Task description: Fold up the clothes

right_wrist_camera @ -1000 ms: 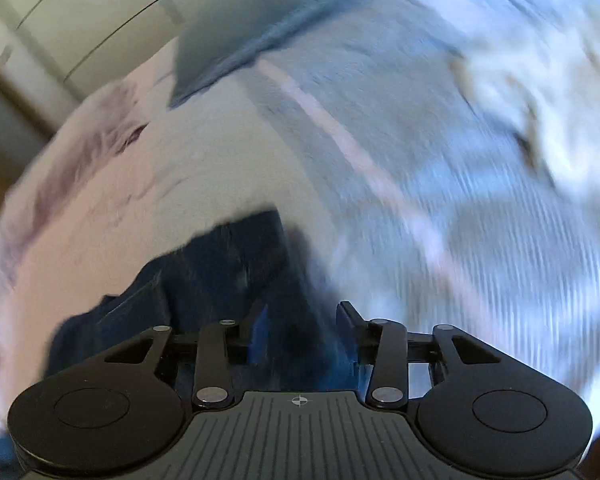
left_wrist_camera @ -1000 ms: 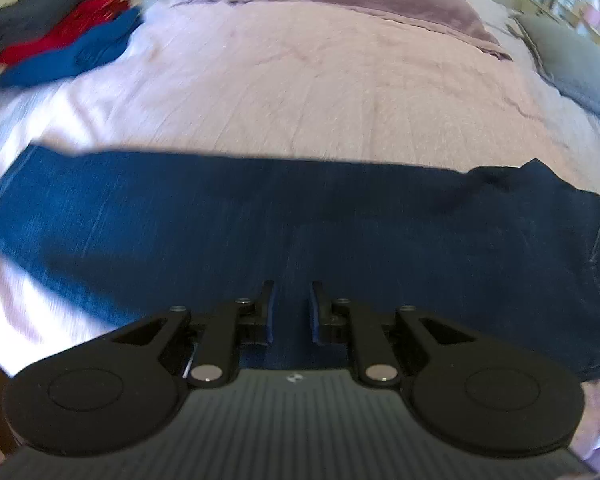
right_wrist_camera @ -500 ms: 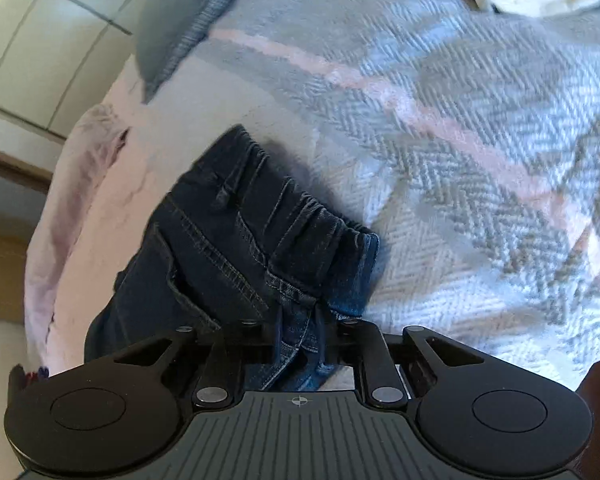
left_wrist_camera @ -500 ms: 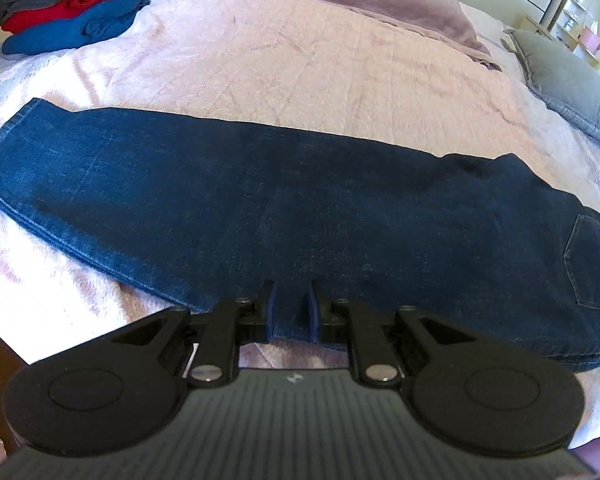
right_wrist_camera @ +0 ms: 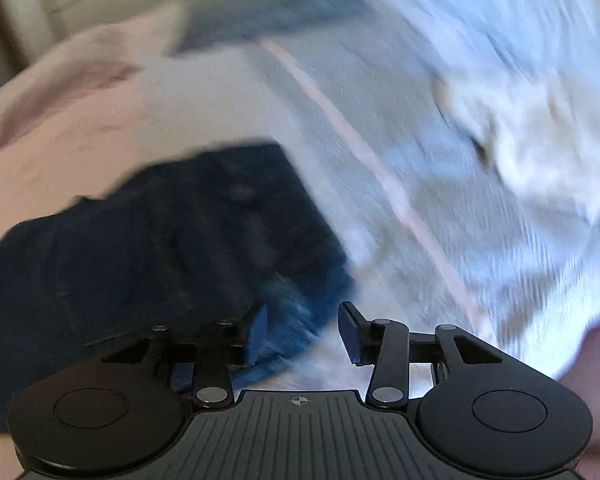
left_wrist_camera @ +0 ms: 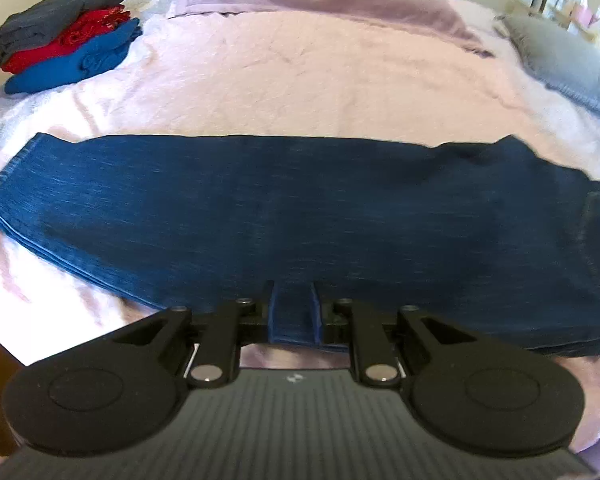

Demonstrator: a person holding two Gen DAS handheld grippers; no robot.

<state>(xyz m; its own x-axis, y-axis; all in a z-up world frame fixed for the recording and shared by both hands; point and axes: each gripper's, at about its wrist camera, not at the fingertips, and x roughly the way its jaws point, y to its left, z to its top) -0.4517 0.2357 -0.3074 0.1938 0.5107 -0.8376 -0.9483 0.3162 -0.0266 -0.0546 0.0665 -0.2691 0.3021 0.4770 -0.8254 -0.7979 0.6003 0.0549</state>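
On the pink bedspread (left_wrist_camera: pixel 300 72), my left gripper (left_wrist_camera: pixel 293 304) pinched the jeans (left_wrist_camera: pixel 300 208); my right gripper (right_wrist_camera: pixel 303 332) gaped, empty.

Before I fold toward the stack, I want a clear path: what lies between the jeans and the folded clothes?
Only bare pink blanket between jeans and folded clothes, in the left wrist view.

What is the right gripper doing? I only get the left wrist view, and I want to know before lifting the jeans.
Observer: The right gripper is open, its jaws wide apart at the waist end of the jeans.
Operator: Anything lying near that end?
Observer: A pale crumpled garment lies on the grey blanket beyond it, though that view is blurred.
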